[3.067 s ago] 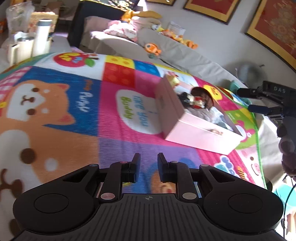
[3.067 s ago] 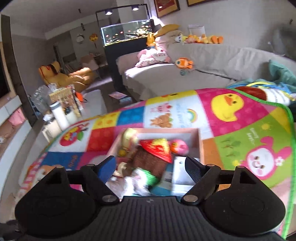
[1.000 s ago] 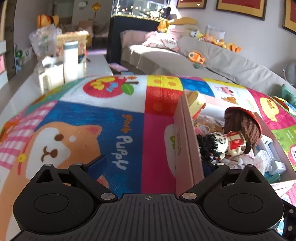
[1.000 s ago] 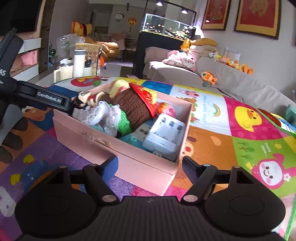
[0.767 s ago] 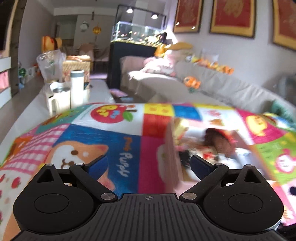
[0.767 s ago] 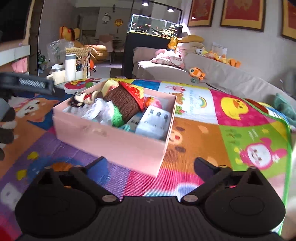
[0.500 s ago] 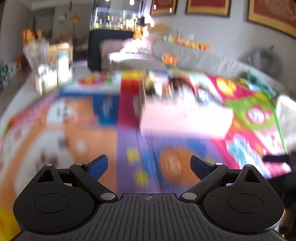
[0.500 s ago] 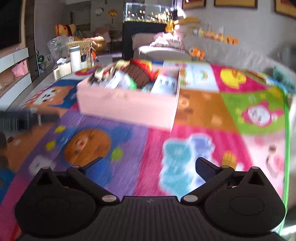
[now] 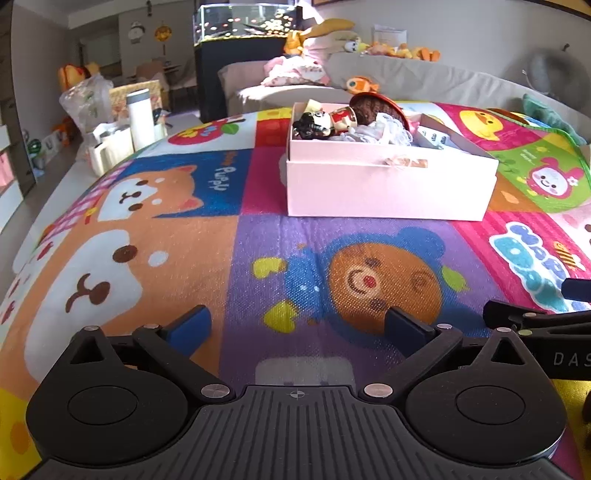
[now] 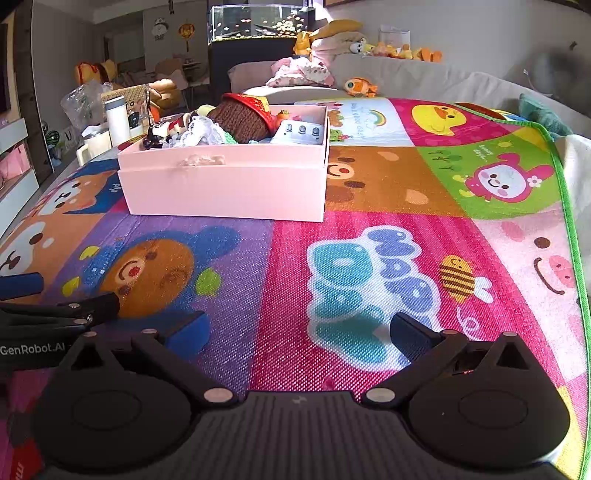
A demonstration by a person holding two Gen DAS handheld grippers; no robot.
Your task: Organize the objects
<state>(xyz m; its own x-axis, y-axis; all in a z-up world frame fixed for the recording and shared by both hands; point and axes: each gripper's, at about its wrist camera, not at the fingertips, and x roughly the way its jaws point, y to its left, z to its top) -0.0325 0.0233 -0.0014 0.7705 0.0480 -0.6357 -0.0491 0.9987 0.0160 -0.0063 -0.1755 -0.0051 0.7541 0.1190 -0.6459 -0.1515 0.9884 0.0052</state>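
Seemingly finished: pink box (image 9: pixel 388 184) packed; left gripper (image 9: pixel 297 326) and right gripper (image 10: pixel 299 328) wide, empty, short of it; likely only checking remains.

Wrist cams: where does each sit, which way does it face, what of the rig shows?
Left wrist: low over the play mat, facing the pink box and sofa; left gripper open, the other gripper's arm at its right edge.
Right wrist: low over the mat to the right, same heading; right gripper open, the left's arm at its left edge.
Shared: box, mat, fish tank.
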